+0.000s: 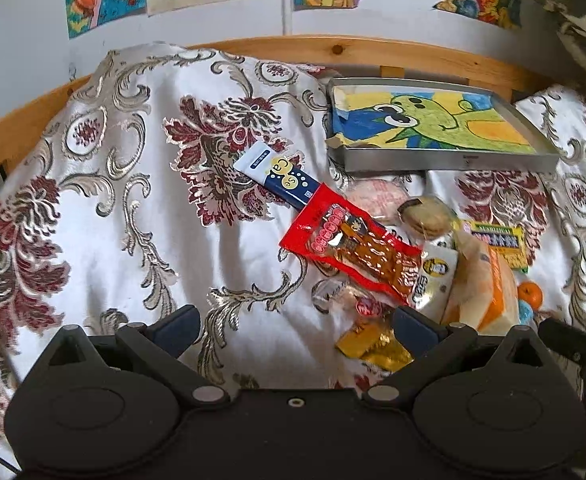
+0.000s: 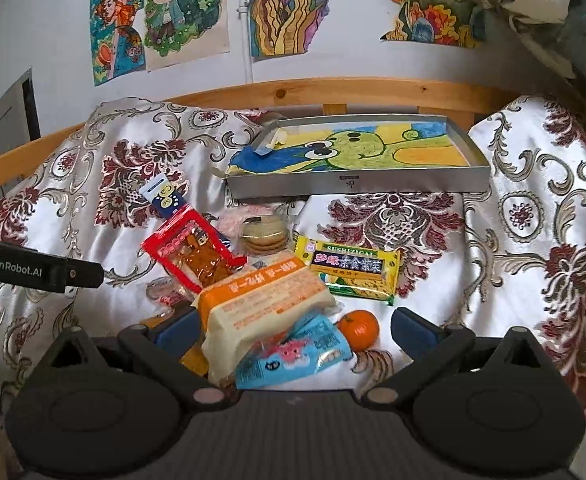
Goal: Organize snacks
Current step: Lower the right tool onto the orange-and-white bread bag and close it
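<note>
the left claw (image 1: 295, 330) is hovering released over a floral bedspread (image 1: 113, 208), its two fingers spread wide and gripping nothing; just beyond its right finger a gold-wrapped snack (image 1: 373, 346) is lying on the cloth; the right claw (image 2: 293, 330) is also hanging released, its fingers standing either side of the near end of the snack pile without closing on anything; between those fingers a large orange-and-cream packet (image 2: 261, 300) is lying tilted, with a light blue packet (image 2: 293, 356) resting against its near edge and a small orange fruit (image 2: 359, 329) sitting just beside that, to the right; behind them a yellow-and-green bar (image 2: 351, 272) is lying flat on the bed, and a stack of round biscuits in clear wrap (image 2: 263, 236) is sitting further back; a red pouch with brown strips inside (image 1: 353, 246) is lying across the left of the pile, overlapping one end of a navy-and-white tube (image 1: 273, 172) that is pointing away to the left; a shallow metal tray (image 2: 357, 182) is sitting at the far side of the bed, near the wooden bed rail (image 2: 373, 90), and it is holding only a crayon drawing of a green creature (image 2: 349, 152); all the snacks are lying outside the tray, on the bedspread in front of it; coloured drawings (image 2: 173, 16) are hanging on the wall behind.
</note>
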`<state>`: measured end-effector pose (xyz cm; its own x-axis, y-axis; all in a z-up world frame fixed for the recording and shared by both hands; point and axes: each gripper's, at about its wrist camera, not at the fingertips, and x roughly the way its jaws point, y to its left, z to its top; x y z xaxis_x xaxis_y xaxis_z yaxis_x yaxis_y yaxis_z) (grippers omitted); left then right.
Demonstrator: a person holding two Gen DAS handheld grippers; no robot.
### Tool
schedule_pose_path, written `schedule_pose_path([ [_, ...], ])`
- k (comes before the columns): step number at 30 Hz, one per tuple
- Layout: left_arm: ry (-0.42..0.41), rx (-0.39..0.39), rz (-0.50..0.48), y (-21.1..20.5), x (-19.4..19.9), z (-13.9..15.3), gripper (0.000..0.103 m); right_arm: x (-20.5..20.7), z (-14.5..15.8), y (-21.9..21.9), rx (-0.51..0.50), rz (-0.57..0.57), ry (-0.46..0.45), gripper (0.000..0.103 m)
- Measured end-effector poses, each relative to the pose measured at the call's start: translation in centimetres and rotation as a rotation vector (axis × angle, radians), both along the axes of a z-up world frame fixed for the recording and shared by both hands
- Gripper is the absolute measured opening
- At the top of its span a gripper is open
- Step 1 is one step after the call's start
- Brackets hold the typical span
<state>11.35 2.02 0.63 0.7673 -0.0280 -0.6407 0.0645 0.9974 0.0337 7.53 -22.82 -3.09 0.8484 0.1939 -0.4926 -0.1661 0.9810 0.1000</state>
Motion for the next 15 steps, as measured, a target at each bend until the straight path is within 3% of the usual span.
schedule_pose_path([
  [15,0.066,-0.094,0.031,1.6,2.6,-1.5,0.102,4.4,-0.9,3.0,0.021,-0.030,0.038,0.103],
])
